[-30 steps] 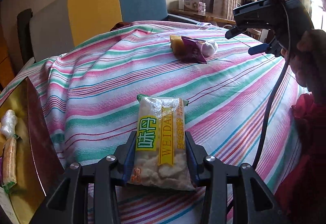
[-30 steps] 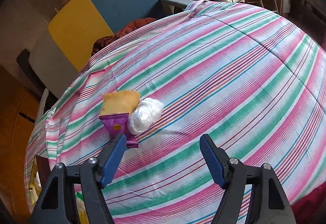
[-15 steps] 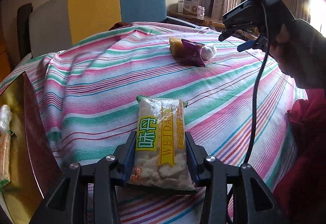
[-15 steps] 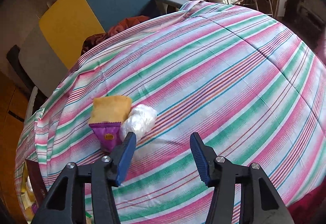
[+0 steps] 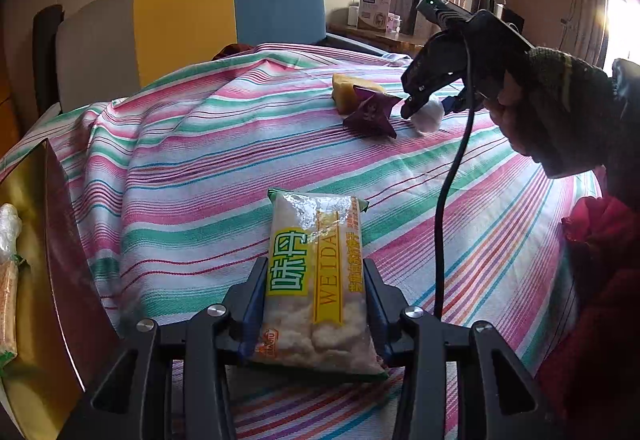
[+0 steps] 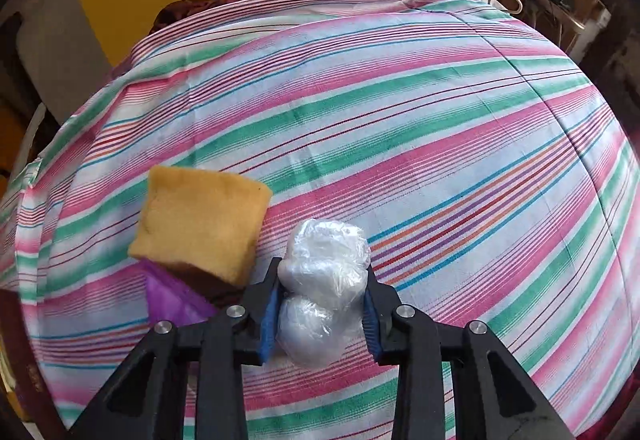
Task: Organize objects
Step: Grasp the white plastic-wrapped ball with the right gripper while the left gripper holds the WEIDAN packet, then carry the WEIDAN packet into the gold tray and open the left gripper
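white plastic-wrapped bundle (image 6: 324, 294) sits between the blue pads of the right gripper (image 6: 320, 314), both pads pressed against its sides; claw clenched on it. the bundle is on the striped cloth (image 6: 400, 127), its far end sticking out past the fingertips. just left of it: a yellow sponge block (image 6: 200, 224) and under that a purple packet (image 6: 172, 300), the sponge close to the left finger but whether it touches, cannot tell.

left gripper (image 5: 316, 304) grasps a clear snack bag (image 5: 316, 280) with yellow and green print; pads against both long edges at its near half, the far end lying on the cloth toward the table middle.

surface: table covered in pink, green, blue and white striped cloth, some creases near the far edge. behind it a chair (image 5: 228, 7) with grey, yellow and blue back panels, something dark red on its seat. further back a window, curtain, a wooden side table with a white box (image 5: 374, 9).

view differences: left wrist view shows the right gripper (image 5: 426, 107) from outside, tilted steeply down onto the bundle (image 5: 428, 117), a gloved hand (image 5: 556, 111) holding it, black cable hanging down; also a gold-lined tray (image 5: 40, 280) at the left edge with wrapped items in it. right wrist view shows the pad contact on the bundle up close; the snack bag is out of its frame.
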### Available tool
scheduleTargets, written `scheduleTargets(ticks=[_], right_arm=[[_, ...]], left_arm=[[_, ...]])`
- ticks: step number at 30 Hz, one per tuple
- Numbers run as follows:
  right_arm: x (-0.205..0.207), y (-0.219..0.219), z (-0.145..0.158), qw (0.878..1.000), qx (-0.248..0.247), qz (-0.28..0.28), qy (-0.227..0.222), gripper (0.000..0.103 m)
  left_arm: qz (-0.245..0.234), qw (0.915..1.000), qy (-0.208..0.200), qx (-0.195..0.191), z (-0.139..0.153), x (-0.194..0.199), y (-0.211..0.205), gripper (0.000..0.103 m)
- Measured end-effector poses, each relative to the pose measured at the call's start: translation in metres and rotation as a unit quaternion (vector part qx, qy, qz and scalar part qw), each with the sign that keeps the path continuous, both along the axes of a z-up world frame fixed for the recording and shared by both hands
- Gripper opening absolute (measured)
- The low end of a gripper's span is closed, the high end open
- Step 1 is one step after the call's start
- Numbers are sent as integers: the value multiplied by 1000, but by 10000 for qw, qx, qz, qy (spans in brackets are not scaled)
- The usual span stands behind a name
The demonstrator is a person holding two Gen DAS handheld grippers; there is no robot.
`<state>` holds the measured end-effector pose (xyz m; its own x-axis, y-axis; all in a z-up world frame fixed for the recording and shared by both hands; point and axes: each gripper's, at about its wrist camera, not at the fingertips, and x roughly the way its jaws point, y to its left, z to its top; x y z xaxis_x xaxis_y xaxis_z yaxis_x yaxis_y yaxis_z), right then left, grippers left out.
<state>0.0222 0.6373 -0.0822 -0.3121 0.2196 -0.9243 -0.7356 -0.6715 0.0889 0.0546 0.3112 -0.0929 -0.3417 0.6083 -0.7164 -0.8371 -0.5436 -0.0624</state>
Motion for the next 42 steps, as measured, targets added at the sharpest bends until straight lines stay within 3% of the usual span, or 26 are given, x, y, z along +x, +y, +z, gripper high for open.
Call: scheduleTargets(ticks=[11, 18, 26, 35, 38, 42], right_arm=[[59, -32, 1, 9991, -227, 315, -138, 35], [50, -43, -1, 9975, 236, 557, -367, 35], [50, -42, 0, 9960, 326, 752, -365, 35], [50, -42, 2, 9943, 443, 874, -412, 35], [49, -44, 2, 9939, 476, 893, -430, 35], [49, -45, 3, 9932, 533, 928, -462, 35]], left_arm=[[-2, 10000, 7, -2, 0, 0, 0, 45], [13, 10000, -31, -46, 2, -3, 1, 44], [81, 9998, -68, -176, 9, 0, -1, 43], [24, 9999, -40, 129, 55, 17, -19, 43], [152, 9992, -74, 368, 78, 14, -36, 43], [588, 9955, -435, 596, 94, -11, -64, 43]])
